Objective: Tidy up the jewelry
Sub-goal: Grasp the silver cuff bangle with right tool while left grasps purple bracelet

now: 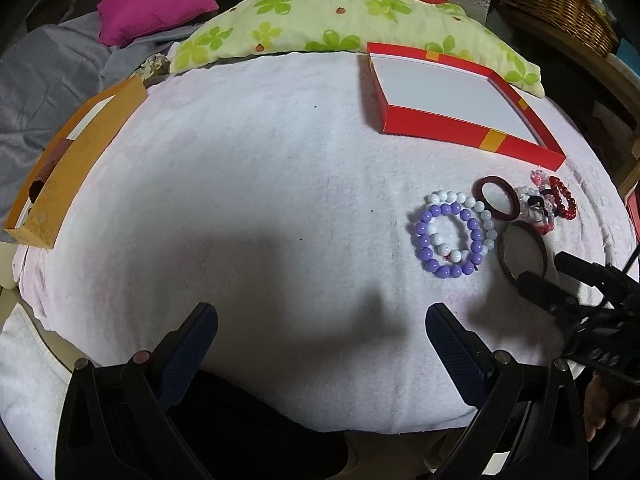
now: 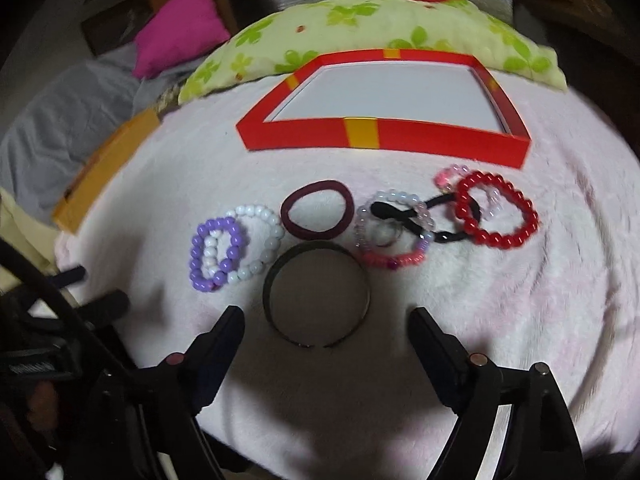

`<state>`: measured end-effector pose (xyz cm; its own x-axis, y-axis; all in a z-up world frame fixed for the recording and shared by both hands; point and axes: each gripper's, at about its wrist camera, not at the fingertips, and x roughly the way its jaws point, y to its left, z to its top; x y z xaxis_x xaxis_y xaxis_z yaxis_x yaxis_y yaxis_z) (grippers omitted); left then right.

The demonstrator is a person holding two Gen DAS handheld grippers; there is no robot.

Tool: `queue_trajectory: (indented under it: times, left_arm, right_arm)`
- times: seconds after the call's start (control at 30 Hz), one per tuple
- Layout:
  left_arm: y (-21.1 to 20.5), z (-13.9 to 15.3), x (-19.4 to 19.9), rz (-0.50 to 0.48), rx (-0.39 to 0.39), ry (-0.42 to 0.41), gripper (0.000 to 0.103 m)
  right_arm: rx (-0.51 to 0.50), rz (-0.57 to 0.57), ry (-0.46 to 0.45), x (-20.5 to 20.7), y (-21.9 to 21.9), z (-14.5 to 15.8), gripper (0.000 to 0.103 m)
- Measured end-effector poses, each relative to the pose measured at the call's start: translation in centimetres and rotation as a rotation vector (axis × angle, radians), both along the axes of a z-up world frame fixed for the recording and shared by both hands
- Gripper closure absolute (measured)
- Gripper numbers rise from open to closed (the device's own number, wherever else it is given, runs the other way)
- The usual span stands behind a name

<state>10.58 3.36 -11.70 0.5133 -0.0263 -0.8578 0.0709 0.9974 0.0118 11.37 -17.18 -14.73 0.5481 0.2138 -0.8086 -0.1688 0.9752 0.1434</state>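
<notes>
Several bracelets and hair ties lie in a row on a white towel (image 2: 520, 280). From left to right I see a purple bead bracelet (image 2: 218, 224), a white bead bracelet (image 2: 276, 232), a maroon hair tie (image 2: 316, 185), a pink and clear bracelet (image 2: 396, 260) with a black hair tie (image 2: 400, 220) across it, and a red bead bracelet (image 2: 496, 180). A dark bangle (image 2: 269, 292) lies nearest, just ahead of my open right gripper (image 2: 326, 314). Behind the row sits an open red box (image 2: 360, 132). My left gripper (image 1: 322, 310) hangs open over bare towel, left of the purple bracelet (image 1: 420, 240).
An orange box (image 1: 92, 160) lies at the towel's left edge. A green flowered pillow (image 1: 320, 20) borders the far side, with a pink cushion (image 1: 156, 0) and grey cloth (image 1: 40, 80) beyond. A wicker basket (image 1: 560, 4) stands at the far right.
</notes>
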Motion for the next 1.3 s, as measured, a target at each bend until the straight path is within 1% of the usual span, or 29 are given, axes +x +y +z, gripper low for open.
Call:
queue_trajectory:
  times: [0.03,0.07,0.1,0.13,0.17,0.27,0.4,0.5,0.6,0.7,0.77,0.83,0.9,0.93,1.0,1.03,1.1,1.2,1.23,1.3]
  left_arm:
    - [0.0,0.0,0.1,-0.004,0.005,-0.002,0.000]
    - [-0.1,0.0,0.2,-0.007,0.010,-0.004,0.000]
    - [-0.2,0.0,0.4,-0.014,0.016,-0.006,0.000]
    - [-0.2,0.1,0.5,-0.020,0.020,-0.010,0.000]
    - [-0.3,0.2,0.6,-0.024,0.022,-0.014,0.000]
    - [-1.1,0.5,0.9,-0.048,0.019,-0.020,0.000]
    - [-3.0,0.7,1.9,-0.095,-0.012,-0.013,0.000]
    - [-4.4,0.3,3.0,-0.115,-0.026,0.006,0.000]
    - [-5.4,-0.2,3.8,-0.134,-0.048,0.019,0.000]
    - [-6.2,-0.9,4.6,-0.140,-0.049,0.038,0.000]
    - [-6.6,-1.2,4.9,-0.149,-0.050,0.037,0.000]
    - [-6.9,-1.3,5.1,-0.160,-0.045,0.020,0.007]
    - [-7.3,-1.4,5.5,-0.180,-0.045,0.021,0.023]
    - [-7.5,-1.6,5.7,-0.188,-0.046,0.030,0.030]
    - [-7.8,-1.9,6.2,-0.203,-0.062,0.052,0.047]
    - [-8.0,-2.0,6.4,-0.211,-0.067,0.059,0.051]
    - [-8.0,-1.8,6.3,-0.213,-0.057,0.049,0.066]
    - [-7.5,-1.1,6.0,-0.224,-0.069,0.028,0.078]
    - [-7.3,-0.9,5.8,-0.227,-0.074,0.018,0.081]
    - [-6.9,-0.4,5.4,-0.238,-0.071,-0.008,0.090]
  right_arm:
    - [-0.037,0.009,-0.012,0.0,0.5,-0.3,0.016]
    - [-0.064,0.020,-0.027,-0.1,0.7,-0.4,0.021]
    - [-0.099,0.020,-0.051,-0.3,0.9,-0.4,0.027]
    - [-0.132,0.018,-0.068,-0.4,1.0,-0.5,0.040]
    - [-0.156,0.019,-0.085,-0.6,1.0,-0.4,0.041]
    - [-0.110,0.002,-0.088,-0.6,0.1,-0.2,0.042]
    - [-0.034,-0.036,-0.082,-0.5,-1.8,0.5,0.042]
    - [0.013,-0.073,-0.074,-0.6,-3.4,1.0,0.042]
    - [0.043,-0.115,-0.088,-0.8,-5.2,1.5,0.042]
    - [0.066,-0.154,-0.089,-1.0,-6.8,1.7,0.042]
    - [0.090,-0.174,-0.077,-0.9,-7.7,1.6,0.042]
    - [0.101,-0.185,-0.068,-1.0,-8.2,1.5,0.042]
    - [0.104,-0.189,-0.070,-1.0,-8.3,1.6,0.042]
    - [0.108,-0.189,-0.072,-1.1,-8.4,1.6,0.042]
    - [0.114,-0.192,-0.080,-1.1,-8.5,1.8,0.042]
    - [0.118,-0.194,-0.081,-1.1,-8.4,1.8,0.042]
    - [0.124,-0.193,-0.082,-1.1,-8.4,1.9,0.042]
    - [0.129,-0.190,-0.089,-1.3,-8.4,2.1,0.042]
    - [0.130,-0.190,-0.094,-1.4,-8.4,2.2,0.042]
    - [0.134,-0.191,-0.103,-1.4,-8.3,2.4,0.042]
